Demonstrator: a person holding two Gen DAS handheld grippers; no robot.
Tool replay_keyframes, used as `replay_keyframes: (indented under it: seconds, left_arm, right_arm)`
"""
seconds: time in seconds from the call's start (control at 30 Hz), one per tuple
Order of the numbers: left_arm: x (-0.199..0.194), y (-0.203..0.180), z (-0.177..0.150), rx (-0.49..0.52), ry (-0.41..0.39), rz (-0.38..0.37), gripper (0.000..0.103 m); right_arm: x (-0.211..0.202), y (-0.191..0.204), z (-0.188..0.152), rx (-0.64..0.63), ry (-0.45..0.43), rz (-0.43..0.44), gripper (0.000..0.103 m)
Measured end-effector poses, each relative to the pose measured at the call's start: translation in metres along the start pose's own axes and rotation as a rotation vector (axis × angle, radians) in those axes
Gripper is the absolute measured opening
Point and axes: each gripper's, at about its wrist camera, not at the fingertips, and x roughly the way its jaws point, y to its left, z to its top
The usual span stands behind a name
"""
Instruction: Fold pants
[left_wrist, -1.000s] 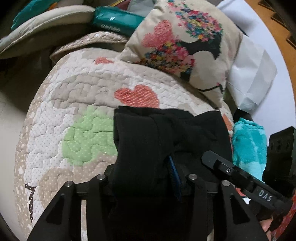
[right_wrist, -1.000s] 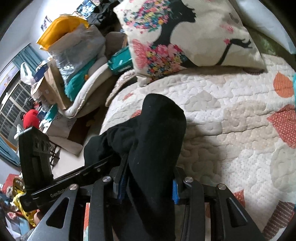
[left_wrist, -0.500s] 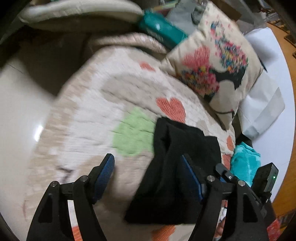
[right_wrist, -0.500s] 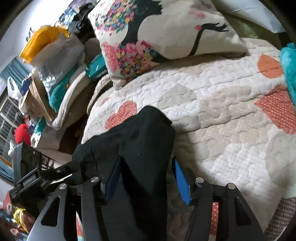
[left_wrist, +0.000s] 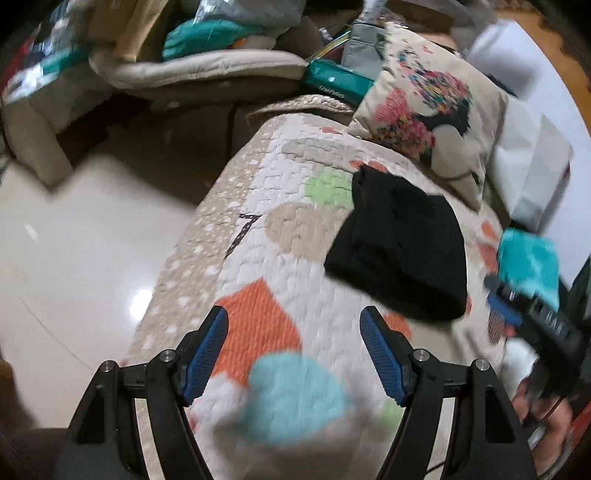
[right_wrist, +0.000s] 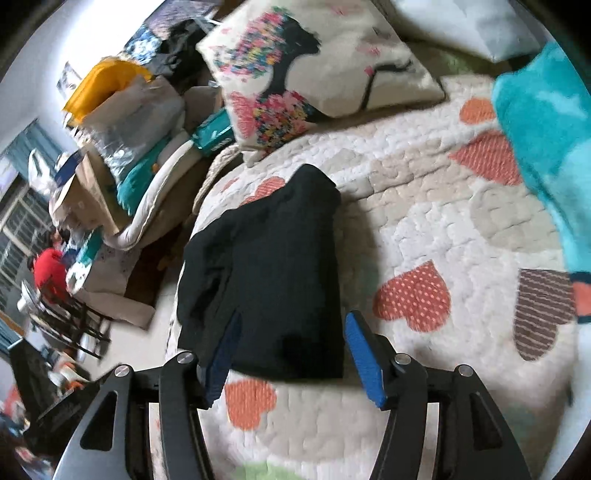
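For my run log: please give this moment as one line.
folded black pants: on heart-patterned quilt | left gripper: open, empty | right gripper: open, released

— What is everything resting on?
— A bed under a quilted cover (right_wrist: 436, 206) patterned with hearts; pale floor (left_wrist: 74, 258) lies beside it.
— And directly on the cover?
— The folded black pants (right_wrist: 273, 273) near its edge; a printed pillow (right_wrist: 317, 70) beyond them; a turquoise blanket (right_wrist: 543, 129) well apart, at the right.

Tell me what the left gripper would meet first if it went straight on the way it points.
Probably the bare quilt: the open left gripper aims at it. The folded black pants lie off to its right.
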Motion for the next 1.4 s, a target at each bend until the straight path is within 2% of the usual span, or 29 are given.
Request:
replay_keyframes:
  seconds: [0.13,0.3,0.4,0.6,0.77,1.03,1.2,1.4]
  left_arm:
    - [-0.035,-0.014,-0.014,0.05,-0.041,0.055,0.073]
    - [-0.073,-0.031,-0.02,0.059,-0.083,0.047,0.073]
    - [-0.091,-0.042,-0.026,0.098,-0.121,0.047,0.075]
    - [-0.102,-0.056,-0.036,0.125,-0.133,0.06,0.075]
    - [-0.107,-0.069,-0.044,0.167,-0.155,0.078,0.075]
    - [-0.116,-0.095,-0.057,0.249,-0.253,0.097,0.08]
    - [-0.101,-0.103,-0.059,0.265,-0.231,0.061,0.08]
    - [-0.063,-0.109,-0.053,0.258,-0.161,-0.015,0.08]
  right_arm:
    - [-0.026,0.011,-0.013,-0.067,-0.054,-0.017,0.067]
    - [-0.042,0.012,-0.038,-0.076,-0.044,-0.023,0.069]
    - [-0.051,0.021,-0.047,-0.112,-0.061,-0.028,0.069]
    - [-0.082,0.051,-0.068,-0.265,-0.154,-0.051,0.072]
    - [-0.1,0.059,-0.078,-0.31,-0.204,-0.058,0.075]
    - [-0.112,0.05,-0.078,-0.266,-0.232,-0.081,0.077]
    - [-0.117,0.033,-0.076,-0.181,-0.23,-0.101,0.077]
    - [-0.116,0.016,-0.069,-0.093,-0.229,-0.139,0.078]
